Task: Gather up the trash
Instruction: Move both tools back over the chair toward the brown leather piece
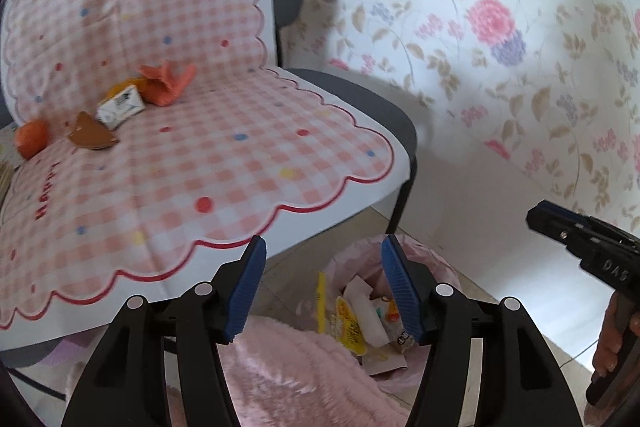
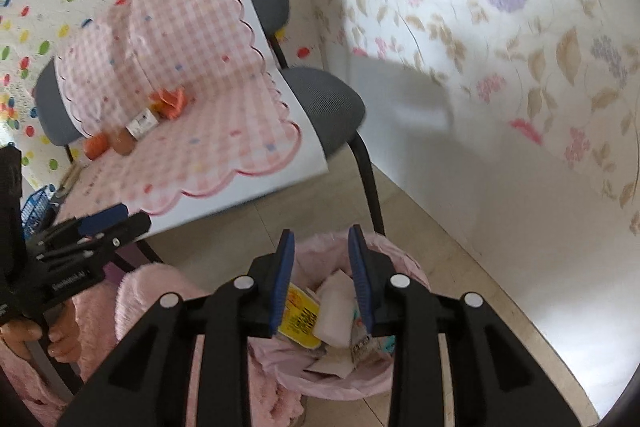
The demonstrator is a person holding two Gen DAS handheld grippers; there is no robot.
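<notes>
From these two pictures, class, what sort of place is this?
Most likely a room in a home, perhaps a bedroom corner. Clues: floral wallpaper, a grey chair draped with a pink checked cloth, and a small bin lined with a pink bag on a tiled floor.

1. the bin [image 2: 400,259] with the pink bag is partly hidden behind the right gripper [image 2: 322,281], so its near rim cannot be seen.
2. the trash in the bin is a blurry heap; the print on the yellow packet [image 2: 298,321] is too small to read.
3. left of the bin, a blue basket [image 2: 34,213] is cut off by the left gripper's body.
4. the red letters on the checked cloth [image 1: 224,131] above the bin are too blurred to read.
</notes>
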